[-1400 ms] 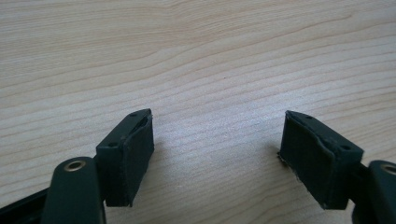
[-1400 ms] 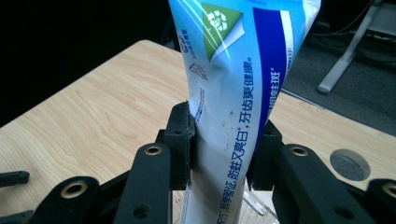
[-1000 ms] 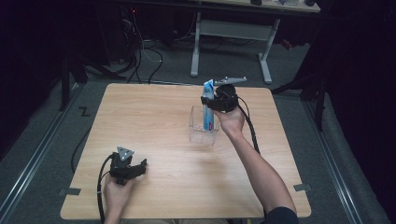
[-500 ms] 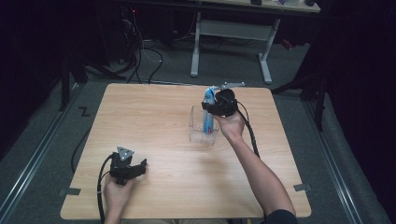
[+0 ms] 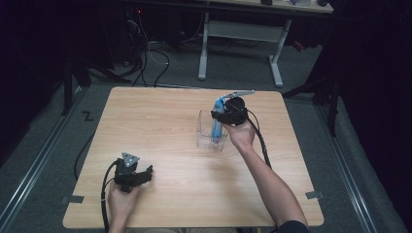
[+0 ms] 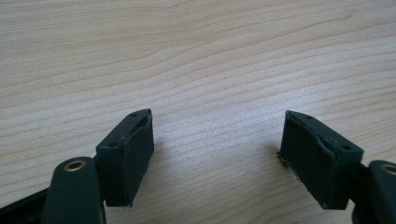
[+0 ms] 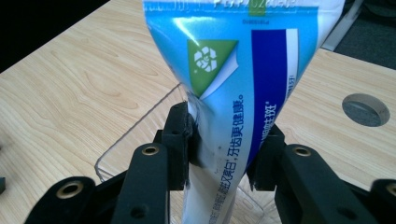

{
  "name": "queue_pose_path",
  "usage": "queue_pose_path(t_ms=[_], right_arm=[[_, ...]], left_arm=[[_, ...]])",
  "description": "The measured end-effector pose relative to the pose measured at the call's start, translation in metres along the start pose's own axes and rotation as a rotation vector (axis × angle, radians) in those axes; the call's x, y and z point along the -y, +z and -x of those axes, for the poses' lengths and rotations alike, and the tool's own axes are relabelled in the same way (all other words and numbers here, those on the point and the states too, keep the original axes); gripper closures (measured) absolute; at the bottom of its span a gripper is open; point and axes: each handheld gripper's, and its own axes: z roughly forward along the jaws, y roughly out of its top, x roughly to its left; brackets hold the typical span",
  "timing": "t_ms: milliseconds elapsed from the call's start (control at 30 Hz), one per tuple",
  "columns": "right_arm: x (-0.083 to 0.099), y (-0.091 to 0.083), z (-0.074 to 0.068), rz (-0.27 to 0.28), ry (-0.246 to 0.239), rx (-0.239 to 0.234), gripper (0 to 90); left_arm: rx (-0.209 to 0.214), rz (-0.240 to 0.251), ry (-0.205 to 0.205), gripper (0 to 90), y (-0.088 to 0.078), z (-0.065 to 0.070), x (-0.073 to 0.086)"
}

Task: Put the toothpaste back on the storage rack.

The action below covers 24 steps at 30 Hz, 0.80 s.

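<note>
A blue toothpaste tube (image 5: 217,121) (image 7: 233,93) stands upright with its lower end inside a clear plastic box (image 5: 208,130) (image 7: 140,140) at the table's middle right. My right gripper (image 5: 224,115) (image 7: 224,144) is shut on the tube, its jaws pinching it from both sides above the box's rim. My left gripper (image 5: 141,175) (image 6: 217,154) rests low over the bare wood at the front left, jaws wide apart and nothing between them.
The wooden table (image 5: 160,121) has a round cable hole (image 7: 365,109) beyond the box. A desk frame (image 5: 240,43) and cables (image 5: 150,53) lie on the floor behind the table. Metal rails (image 5: 34,160) run along the floor at both sides.
The right gripper has lowered the tube a little deeper into the clear box. The left gripper has stayed still.
</note>
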Motion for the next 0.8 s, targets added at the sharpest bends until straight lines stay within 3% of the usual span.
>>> queue_pose_path(t_ms=[500, 800], right_arm=[[0.0045, -0.0011, 0.0057, -0.004, 0.022, -0.009, 64.6], [0.0051, -0.0024, 0.0057, -0.009, 0.004, 0.026, 63.2]], left_arm=[[0.0, 0.0, 0.0, 26.1, 0.0, 0.0, 0.0], [0.0, 0.0, 0.0, 26.2, 0.0, 0.0, 0.0]])
